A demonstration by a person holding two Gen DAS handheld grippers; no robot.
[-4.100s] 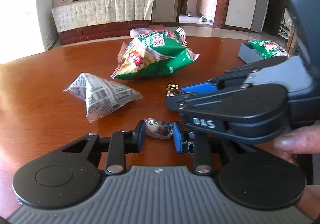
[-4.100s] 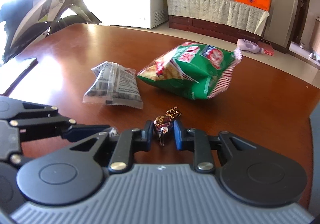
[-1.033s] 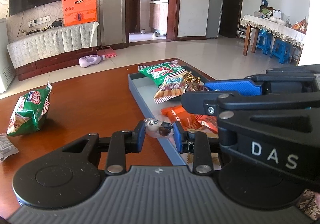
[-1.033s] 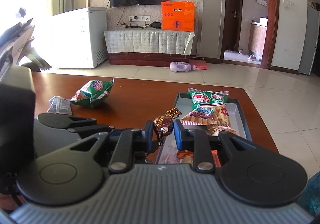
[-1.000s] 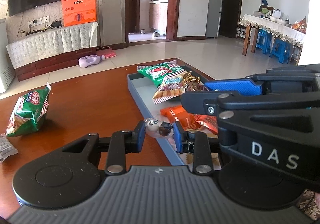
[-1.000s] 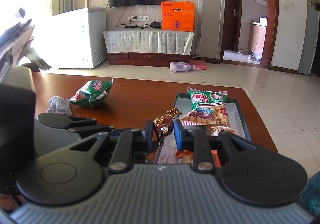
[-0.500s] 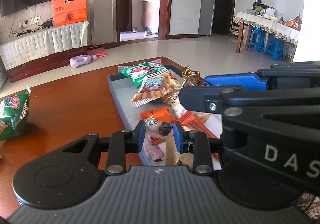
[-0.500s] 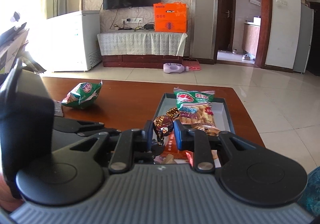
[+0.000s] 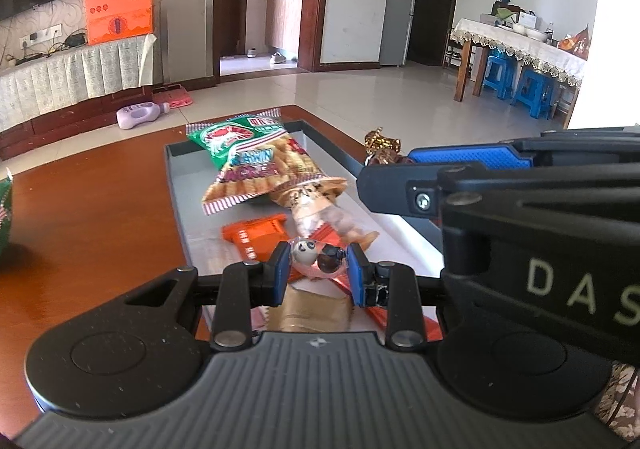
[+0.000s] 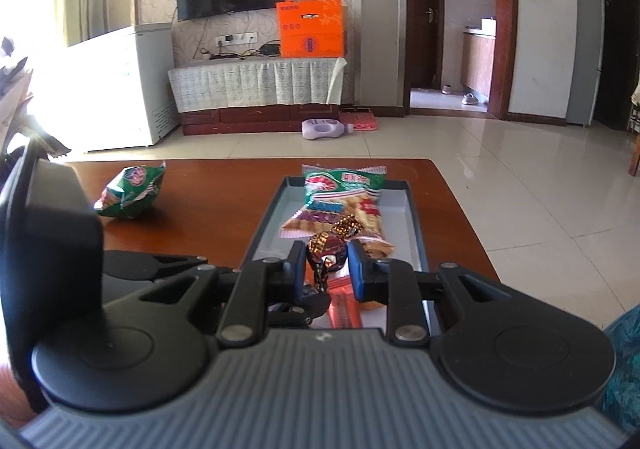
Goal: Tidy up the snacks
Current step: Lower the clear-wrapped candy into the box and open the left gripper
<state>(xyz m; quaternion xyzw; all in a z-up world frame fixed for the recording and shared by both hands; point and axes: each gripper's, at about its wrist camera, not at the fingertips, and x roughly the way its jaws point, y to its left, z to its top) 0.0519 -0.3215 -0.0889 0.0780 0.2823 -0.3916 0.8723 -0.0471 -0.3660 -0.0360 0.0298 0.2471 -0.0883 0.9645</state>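
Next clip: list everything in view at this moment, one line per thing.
Tray: one, grey, on the table's right part.
Prawn cracker bag: one, green, in the tray's far end.
Orange packets: at least one, in the tray's near half.
Green snack bag: one, on the table left of the tray.
Table: one, reddish-brown wood.
Panda candy: one, clear wrapper, in the left hand-held gripper, above the tray.
Foil candy: one, brown-gold, in the right hand-held gripper, above the tray.

Left gripper [image 9: 319, 268] and right gripper [image 10: 327, 264] are each clamped on something small, held side by side
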